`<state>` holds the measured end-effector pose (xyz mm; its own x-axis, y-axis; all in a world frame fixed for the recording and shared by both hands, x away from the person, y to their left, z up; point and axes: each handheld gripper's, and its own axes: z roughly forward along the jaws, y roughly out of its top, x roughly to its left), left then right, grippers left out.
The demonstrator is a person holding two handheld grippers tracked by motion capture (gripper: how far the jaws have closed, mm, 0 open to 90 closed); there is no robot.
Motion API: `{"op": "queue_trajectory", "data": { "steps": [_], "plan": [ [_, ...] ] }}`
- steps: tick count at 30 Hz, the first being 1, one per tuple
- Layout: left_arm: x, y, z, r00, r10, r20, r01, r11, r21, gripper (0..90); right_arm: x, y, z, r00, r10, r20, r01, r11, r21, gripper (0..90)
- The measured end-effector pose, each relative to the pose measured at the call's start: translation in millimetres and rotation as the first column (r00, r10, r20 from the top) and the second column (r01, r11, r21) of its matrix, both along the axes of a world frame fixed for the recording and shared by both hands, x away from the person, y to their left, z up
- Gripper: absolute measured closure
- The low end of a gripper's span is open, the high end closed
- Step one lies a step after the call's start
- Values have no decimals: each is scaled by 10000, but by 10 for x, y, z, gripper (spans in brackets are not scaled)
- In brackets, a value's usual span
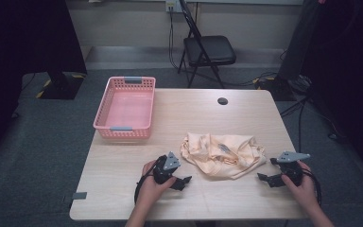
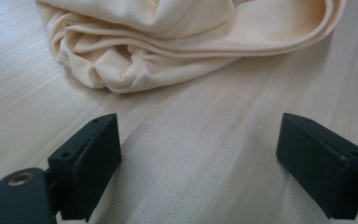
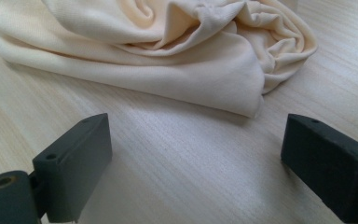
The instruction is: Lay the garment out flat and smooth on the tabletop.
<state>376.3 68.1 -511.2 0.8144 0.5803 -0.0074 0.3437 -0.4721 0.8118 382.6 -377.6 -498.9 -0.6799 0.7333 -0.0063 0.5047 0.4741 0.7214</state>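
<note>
A crumpled cream-yellow cloth [image 1: 223, 154] lies in a heap on the light wooden table [image 1: 123, 175], a little right of its middle. My left gripper [image 1: 185, 181] rests low at the cloth's near left, open, its jaws wide apart and empty. In the left gripper view the cloth [image 2: 177, 42] lies just beyond the jaws, with bare wood between. My right gripper [image 1: 263, 178] sits at the cloth's near right, also open and empty. The right gripper view has the cloth's folded edge [image 3: 168, 56] a short way ahead of the jaws.
A pink plastic basket [image 1: 125, 108] stands empty at the table's far left corner. A small black round cap [image 1: 222, 100] sits near the far edge. Behind the table stands a black folding chair [image 1: 207, 49], with cables on the floor.
</note>
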Motion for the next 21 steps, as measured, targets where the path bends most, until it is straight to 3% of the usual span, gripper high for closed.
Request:
{"op": "queue_trajectory", "data": {
  "steps": [10, 12, 15, 21],
  "plan": [
    [17, -15, 4, 9999, 95, 57, -96, 9999, 86, 130, 2, 0, 0, 10000, 29, 3, -29, 10000, 8, 79],
    [23, -23, 13, 9997, 259, 31, -259, 9996, 64, 166, 2, 1, 1, 10000, 18, -9, -18, 10000, 46, 82],
    [42, -37, 40, 9993, 336, 172, -339, 9993, 166, 166, 0, -10, 7, 9999, -123, 69, 122, 9997, 202, 140],
    [124, -100, 163, 9987, 478, 162, -468, 9970, -611, 161, -16, -3, 78, 9997, 56, 248, -71, 9979, 639, 153]
  ]
}}
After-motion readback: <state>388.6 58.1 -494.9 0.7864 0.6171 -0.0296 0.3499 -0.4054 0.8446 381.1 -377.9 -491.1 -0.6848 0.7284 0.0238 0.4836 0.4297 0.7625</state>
